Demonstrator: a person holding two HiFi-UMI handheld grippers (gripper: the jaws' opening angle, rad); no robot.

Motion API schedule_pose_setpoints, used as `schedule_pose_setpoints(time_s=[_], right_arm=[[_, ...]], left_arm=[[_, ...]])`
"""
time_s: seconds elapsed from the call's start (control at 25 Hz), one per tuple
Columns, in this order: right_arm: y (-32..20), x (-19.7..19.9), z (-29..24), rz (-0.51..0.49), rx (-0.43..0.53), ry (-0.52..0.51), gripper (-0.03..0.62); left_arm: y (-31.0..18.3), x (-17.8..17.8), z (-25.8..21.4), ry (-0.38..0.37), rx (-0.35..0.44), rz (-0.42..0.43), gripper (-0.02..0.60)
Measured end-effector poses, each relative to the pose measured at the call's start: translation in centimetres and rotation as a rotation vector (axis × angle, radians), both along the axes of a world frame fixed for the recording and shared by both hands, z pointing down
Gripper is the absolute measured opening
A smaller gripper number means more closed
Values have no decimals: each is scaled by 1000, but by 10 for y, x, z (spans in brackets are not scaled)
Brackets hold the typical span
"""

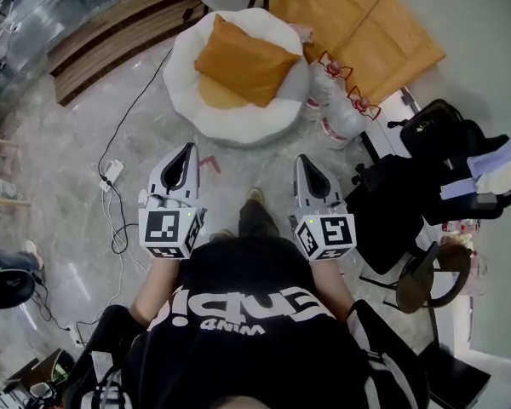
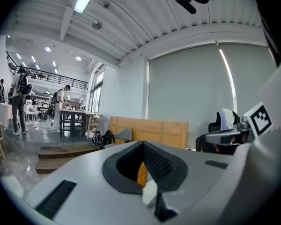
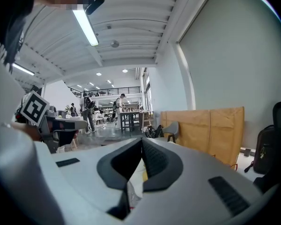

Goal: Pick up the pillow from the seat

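Note:
An orange pillow point(image 1: 243, 60) lies on a round white seat point(image 1: 190, 100) ahead of me on the floor. My left gripper point(image 1: 189, 150) and right gripper point(image 1: 303, 162) are held side by side in front of my chest, well short of the seat, both shut and empty. In the left gripper view a sliver of the orange pillow point(image 2: 141, 172) shows through the gap behind the shut left gripper point(image 2: 143, 145). The right gripper view shows the shut right gripper point(image 3: 141, 141) pointing level into the room.
Two clear bagged bundles point(image 1: 334, 100) lie right of the seat. Black chairs with bags and clothes point(image 1: 434, 177) stand at the right. A power strip and cables point(image 1: 112, 177) trail on the floor at the left. Large cardboard sheets point(image 1: 358, 24) lie beyond the seat.

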State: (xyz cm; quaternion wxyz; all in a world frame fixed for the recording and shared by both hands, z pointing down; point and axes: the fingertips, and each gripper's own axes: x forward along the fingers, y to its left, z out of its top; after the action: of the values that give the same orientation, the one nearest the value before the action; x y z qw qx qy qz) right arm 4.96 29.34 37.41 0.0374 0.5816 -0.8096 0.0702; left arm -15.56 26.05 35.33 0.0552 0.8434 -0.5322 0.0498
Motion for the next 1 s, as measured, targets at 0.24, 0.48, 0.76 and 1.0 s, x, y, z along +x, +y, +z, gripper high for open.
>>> schedule_pose_setpoints(time_s=[0.24,0.48,0.76,1.0], right_arm=[[-32,12,-2,1,-7,2,21],[-76,24,0,-10,-13,1,21],[-139,56,5,-29,-23,-6,21],[-181,69,4,-73,-24,7,21]], left_arm=[[-35,15,3,7,-14,14,9],[-82,31,6,8,-21,16,9],[-144,60,6,-4,-19,2,9],[-183,73,1,-1,-13,-39,9]])
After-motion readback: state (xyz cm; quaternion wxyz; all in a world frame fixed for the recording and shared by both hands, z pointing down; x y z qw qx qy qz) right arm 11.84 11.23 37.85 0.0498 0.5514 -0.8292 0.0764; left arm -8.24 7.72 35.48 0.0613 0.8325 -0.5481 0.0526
